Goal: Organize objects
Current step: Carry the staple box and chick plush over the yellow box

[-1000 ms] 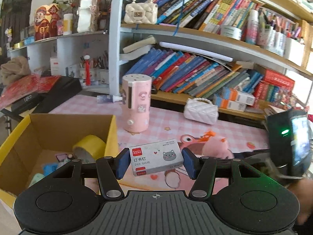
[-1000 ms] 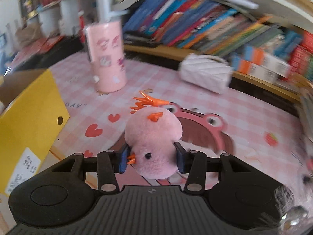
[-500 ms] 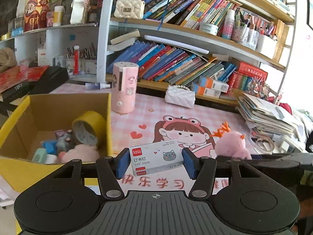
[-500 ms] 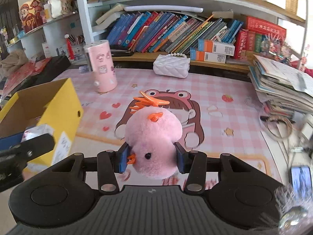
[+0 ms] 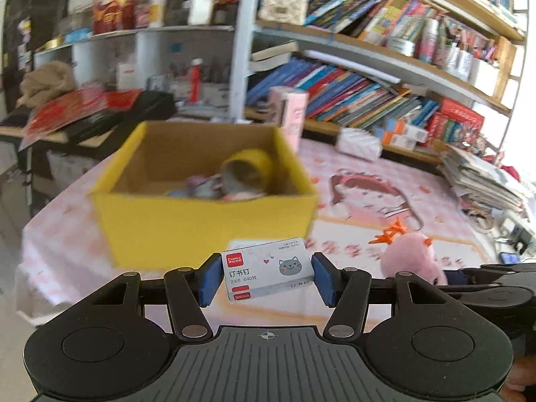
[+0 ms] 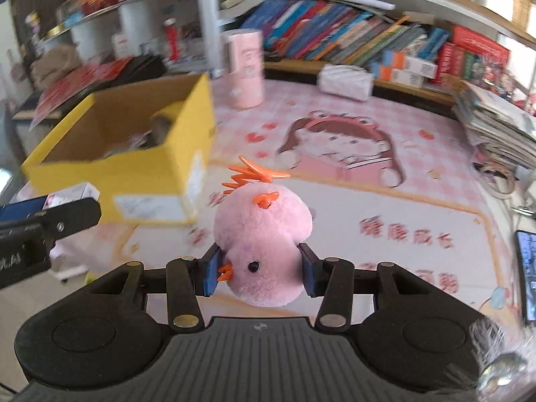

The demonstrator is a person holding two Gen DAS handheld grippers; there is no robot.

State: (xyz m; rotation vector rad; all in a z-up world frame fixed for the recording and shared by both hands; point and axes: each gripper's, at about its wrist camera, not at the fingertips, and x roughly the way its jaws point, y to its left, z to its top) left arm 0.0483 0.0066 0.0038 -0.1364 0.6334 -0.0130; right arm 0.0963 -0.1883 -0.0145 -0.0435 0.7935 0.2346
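Observation:
My left gripper (image 5: 267,276) is shut on a small grey staple box (image 5: 268,273) with a cat face, held in the air in front of the yellow cardboard box (image 5: 204,221). That box holds a yellow tape roll (image 5: 249,171) and several small items. My right gripper (image 6: 259,269) is shut on a pink plush chick (image 6: 263,238) with an orange crest, held above the pink mat, to the right of the yellow box (image 6: 110,171). The chick (image 5: 410,256) also shows low right in the left wrist view. The left gripper's finger (image 6: 50,221) shows at the right wrist view's left edge.
A pink cylindrical holder (image 6: 246,67) and a white quilted purse (image 6: 345,82) stand at the back of the pink cartoon mat (image 6: 368,174). Bookshelves rise behind. A stack of papers (image 6: 499,127) lies at the right. A phone (image 6: 526,274) lies at the right edge.
Both grippers have pulled back and swung left, still holding their objects. The yellow box now sits straight ahead of the left gripper instead of at its left.

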